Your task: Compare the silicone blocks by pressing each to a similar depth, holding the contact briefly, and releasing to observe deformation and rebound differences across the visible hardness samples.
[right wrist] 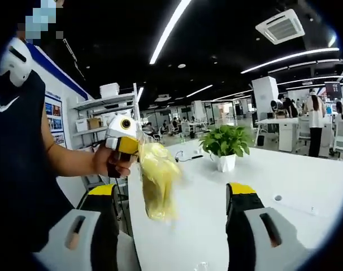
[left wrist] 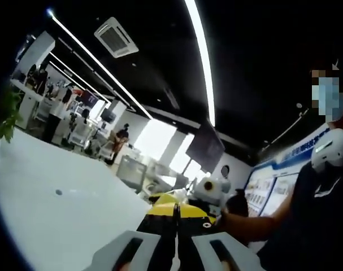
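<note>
A pale yellow, translucent soft piece (right wrist: 157, 178) hangs over the white table's edge in the right gripper view. It dangles from the front of my left gripper (right wrist: 131, 148), which a hand (right wrist: 106, 162) holds up. I cannot tell whether it is a bare silicone sample or a bagged one. My right gripper (right wrist: 171, 195) is open, with its yellow-tipped jaws wide apart on either side of the hanging piece and not touching it. In the left gripper view my left gripper (left wrist: 176, 212) has its black, yellow-tipped jaws drawn close together, and the piece itself is hard to make out.
A white table (right wrist: 295, 186) stretches to the right and carries a potted plant (right wrist: 225, 144) in a white pot. The person in a dark shirt (right wrist: 18, 169) stands at the left. Shelves (right wrist: 100, 113) line the wall. Other people stand at desks (right wrist: 315, 121) far back.
</note>
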